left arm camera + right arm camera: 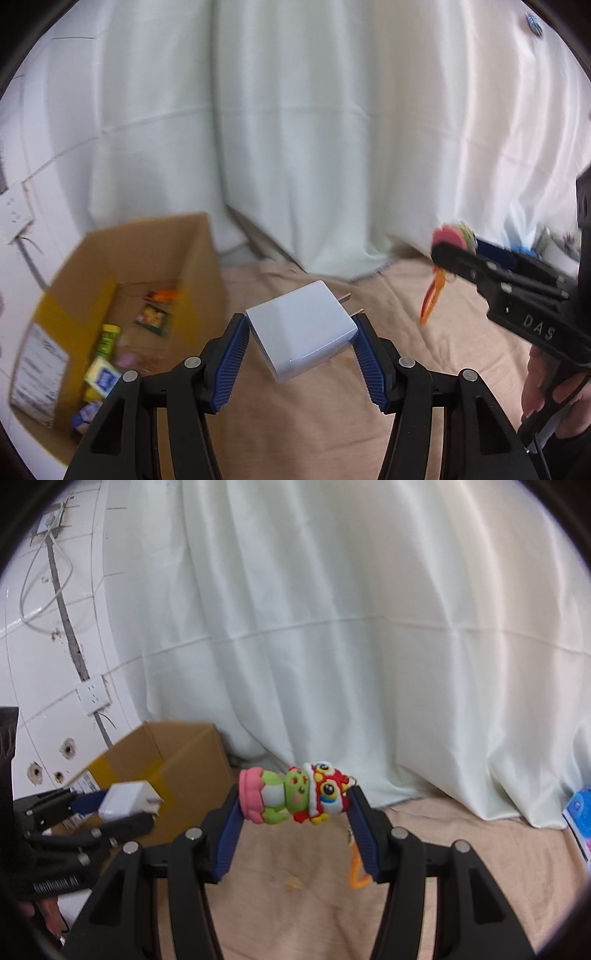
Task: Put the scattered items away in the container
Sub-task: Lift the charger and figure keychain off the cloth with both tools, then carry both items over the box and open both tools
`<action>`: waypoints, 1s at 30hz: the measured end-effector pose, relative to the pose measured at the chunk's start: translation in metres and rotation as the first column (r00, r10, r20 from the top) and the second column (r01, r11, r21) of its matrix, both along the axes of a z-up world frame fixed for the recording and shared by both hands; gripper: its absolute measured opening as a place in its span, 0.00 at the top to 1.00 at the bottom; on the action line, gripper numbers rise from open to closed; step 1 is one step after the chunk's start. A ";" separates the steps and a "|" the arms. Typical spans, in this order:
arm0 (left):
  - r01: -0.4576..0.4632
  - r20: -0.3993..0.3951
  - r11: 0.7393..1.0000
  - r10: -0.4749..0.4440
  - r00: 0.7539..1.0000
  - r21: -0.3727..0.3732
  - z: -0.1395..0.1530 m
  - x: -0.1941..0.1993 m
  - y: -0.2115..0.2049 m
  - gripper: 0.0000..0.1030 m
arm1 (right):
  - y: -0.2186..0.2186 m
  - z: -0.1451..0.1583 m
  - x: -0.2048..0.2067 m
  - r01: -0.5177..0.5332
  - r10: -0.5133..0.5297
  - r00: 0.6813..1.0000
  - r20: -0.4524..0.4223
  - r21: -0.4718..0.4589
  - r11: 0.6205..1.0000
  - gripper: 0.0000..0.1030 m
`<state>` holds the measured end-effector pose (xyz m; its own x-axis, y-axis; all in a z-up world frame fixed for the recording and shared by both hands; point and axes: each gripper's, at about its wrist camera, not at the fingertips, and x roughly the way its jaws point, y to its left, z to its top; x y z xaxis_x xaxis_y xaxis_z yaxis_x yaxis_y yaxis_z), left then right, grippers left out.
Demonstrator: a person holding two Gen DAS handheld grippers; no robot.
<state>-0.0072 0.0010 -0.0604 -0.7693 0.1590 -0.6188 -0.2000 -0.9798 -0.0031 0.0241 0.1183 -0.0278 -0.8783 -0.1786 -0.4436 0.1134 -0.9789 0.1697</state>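
Blue ribbed pads line the fingers of the left gripper [301,332], which are clamped on a white wall charger [301,328]; its two metal prongs point away from the camera, and it hangs clear above the beige cloth-covered counter [325,413]. The right gripper [295,805] likewise pinches a toy: a rubbery keychain figure [295,797] with a pink base, green body and red lion-dance head lies sideways between the pads, its orange strap [356,867] dangling beside the right finger. From the left wrist view that same gripper comes in at the right edge, with a hand [550,391] on its handle.

Further left stands the open cardboard box [122,280], patched with yellow tape and bearing a printed label on its near wall. Small packets [107,362] already lie inside, yellow, green and orange among them, though blur hides their details. The charger is held just to the right of the box, not over its opening.

Beyond, a white curtain [332,627] drapes down to the counter's back edge. A tiled wall [55,664] with a socket [92,698] and loose cable fills the far left. A blue package [580,812] sits at the right margin.
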 end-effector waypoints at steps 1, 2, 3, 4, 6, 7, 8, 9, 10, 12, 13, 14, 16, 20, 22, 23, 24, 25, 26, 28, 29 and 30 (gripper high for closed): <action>-0.010 -0.011 1.000 0.010 1.000 -0.006 0.007 0.001 -0.008 0.44 | -0.004 0.003 -0.002 -0.007 0.007 1.000 -0.003 0.005 1.000 0.42; -0.018 -0.020 1.000 0.018 1.000 -0.016 0.013 0.001 -0.015 0.44 | -0.010 0.009 -0.004 -0.013 0.013 1.000 -0.011 0.011 1.000 0.42; -0.026 -0.027 0.999 0.025 0.999 -0.023 0.020 0.001 -0.023 0.44 | -0.018 0.016 -0.006 -0.023 0.024 0.999 -0.023 0.013 1.000 0.42; -0.033 -0.034 0.999 0.032 0.999 -0.031 0.026 0.001 -0.032 0.44 | -0.024 0.021 -0.008 -0.029 0.029 0.999 -0.032 0.017 0.999 0.42; -0.041 -0.040 0.998 0.039 0.998 -0.038 0.037 0.002 -0.048 0.44 | -0.036 0.032 -0.011 -0.041 0.042 0.998 -0.055 0.021 0.999 0.42; -0.048 -0.040 0.998 0.047 0.998 -0.041 0.041 0.002 -0.057 0.44 | -0.041 0.036 -0.013 -0.046 0.047 0.997 -0.061 0.023 0.999 0.42; -0.059 -0.044 0.997 0.057 0.997 -0.048 0.045 0.002 -0.065 0.44 | -0.049 0.042 -0.016 -0.054 0.055 0.996 -0.070 0.024 0.998 0.42; -0.070 -0.051 0.996 0.067 0.996 -0.057 0.049 0.003 -0.074 0.44 | -0.056 0.046 -0.019 -0.062 0.063 0.995 -0.076 0.024 0.998 0.42; -0.076 -0.055 0.995 0.073 0.996 -0.061 0.051 0.004 -0.081 0.44 | -0.061 0.049 -0.021 -0.070 0.072 0.994 -0.079 0.025 0.997 0.42; -0.080 -0.046 0.994 0.077 0.996 -0.071 0.053 0.002 -0.095 0.44 | -0.076 0.056 -0.026 -0.083 0.086 0.992 -0.092 0.033 0.996 0.42; -0.084 -0.043 0.994 0.081 0.996 -0.075 0.053 0.002 -0.103 0.44 | -0.084 0.060 -0.029 -0.092 0.095 0.991 -0.098 0.039 0.995 0.42; -0.088 -0.041 0.993 0.086 0.995 -0.076 0.052 0.001 -0.110 0.44 | -0.091 0.064 -0.031 -0.098 0.102 0.990 -0.102 0.042 0.994 0.42; -0.095 -0.031 0.993 0.093 0.995 -0.075 0.049 0.000 -0.124 0.44 | -0.104 0.069 -0.035 -0.110 0.115 0.987 -0.113 0.050 0.993 0.42; -0.109 -0.007 0.992 0.109 0.994 -0.068 0.036 -0.004 -0.147 0.44 | -0.132 0.080 -0.039 -0.138 0.146 0.981 -0.129 0.067 0.988 0.42; -0.115 0.007 0.991 0.116 0.993 -0.064 0.029 -0.007 -0.155 0.44 | -0.142 0.082 -0.041 -0.149 0.158 0.979 -0.130 0.070 0.986 0.42; -0.113 0.019 0.992 0.115 0.993 -0.062 0.024 -0.008 -0.159 0.44 | -0.147 0.083 -0.041 -0.161 0.169 0.977 -0.131 0.070 0.984 0.42; -0.109 0.032 0.992 0.111 0.993 -0.059 0.019 -0.009 -0.161 0.44 | -0.155 0.083 -0.042 -0.169 0.178 0.975 -0.130 0.076 0.983 0.42; -0.104 0.045 0.993 0.107 0.993 -0.055 0.013 -0.010 -0.162 0.44 | -0.159 0.084 -0.042 -0.173 0.182 0.974 -0.131 0.079 0.982 0.42; -0.102 0.056 0.993 0.105 0.993 -0.052 0.007 -0.011 -0.162 0.44 | -0.165 0.083 -0.043 -0.184 0.194 0.973 -0.128 0.082 0.979 0.42; -0.099 0.079 0.994 0.103 0.991 -0.055 -0.002 -0.011 -0.161 0.44 | -0.169 0.079 -0.050 -0.193 0.202 0.972 -0.123 0.085 0.978 0.42; -0.093 0.091 0.994 0.098 0.991 -0.054 -0.008 -0.010 -0.160 0.44 | -0.173 0.077 -0.053 -0.198 0.208 0.971 -0.120 0.087 0.976 0.42; -0.086 0.105 0.995 0.091 0.990 -0.052 -0.013 -0.009 -0.160 0.43 | -0.173 0.076 -0.056 -0.202 0.212 0.970 -0.117 0.088 0.975 0.42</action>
<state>-0.0167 -0.1587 -0.0736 -0.7081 0.0619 -0.7034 -0.1131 -0.9932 0.0264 -0.0315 -0.0552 0.0482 -0.8751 -0.3330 -0.3513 0.3306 -0.9413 0.0688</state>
